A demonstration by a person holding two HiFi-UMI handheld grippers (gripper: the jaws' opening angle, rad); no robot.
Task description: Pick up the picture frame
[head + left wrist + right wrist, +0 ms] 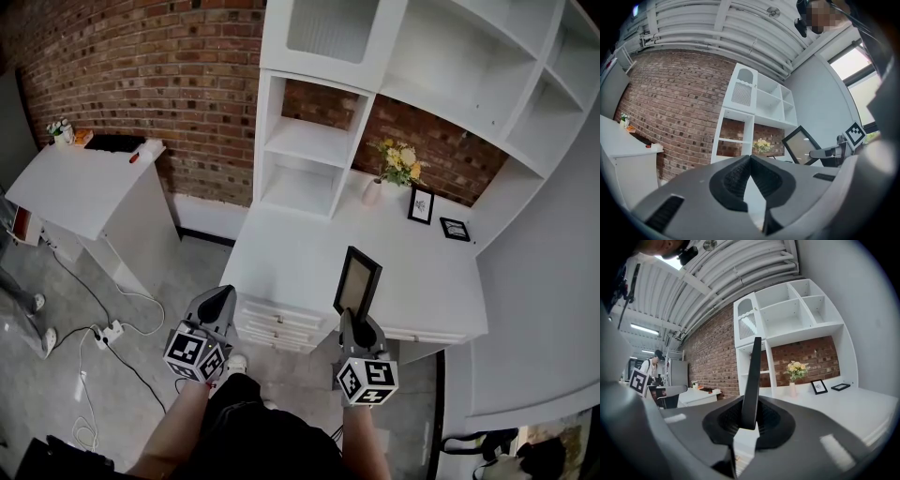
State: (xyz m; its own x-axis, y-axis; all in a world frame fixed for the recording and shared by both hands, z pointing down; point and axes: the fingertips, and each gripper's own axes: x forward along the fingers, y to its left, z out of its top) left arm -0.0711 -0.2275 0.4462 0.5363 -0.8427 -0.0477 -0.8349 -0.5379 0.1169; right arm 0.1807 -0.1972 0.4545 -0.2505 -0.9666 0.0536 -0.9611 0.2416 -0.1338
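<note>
My right gripper (352,317) is shut on the lower edge of a black picture frame (358,278), holding it upright above the front edge of the white desk (281,253). In the right gripper view the frame (752,376) shows edge-on as a thin dark slat, and the right gripper (750,417) has its pads pressed on its base. My left gripper (218,302) hovers level off the desk's front left corner, apart from the frame. Its jaws (750,158) meet at the tips with nothing between them. From there the frame (801,144) shows at the right.
Two small black frames (421,204) (456,229) and a vase of yellow flowers (395,167) stand at the back of the desk under white shelving (309,141). Drawers (277,323) sit under the desk's front. A white side table (80,183) stands at left, with cables (108,330) on the floor.
</note>
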